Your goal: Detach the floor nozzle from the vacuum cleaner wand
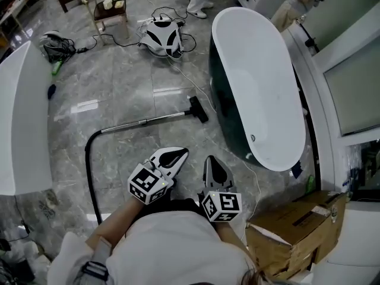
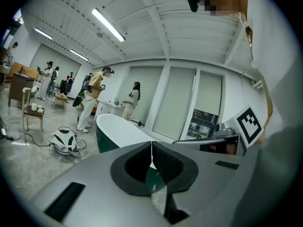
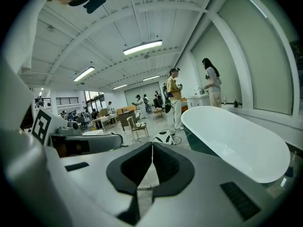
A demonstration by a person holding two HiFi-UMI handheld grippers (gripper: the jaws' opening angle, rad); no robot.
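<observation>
Ahead of the left claw [image 1: 178, 155] and the right claw [image 1: 211, 161], well apart from both, the floor nozzle [image 1: 198, 108] is seen on the floor in the head view, just beside the bathtub [image 1: 228, 52]. The wand [image 1: 145, 122] is laid crosswise before the claws, with the nozzle at its right end. Both claws are judged about equally near. In the left gripper view, the jaws are pressed together, with nothing held. In the right gripper view, the same is shown. No nozzle is seen in either.
</observation>
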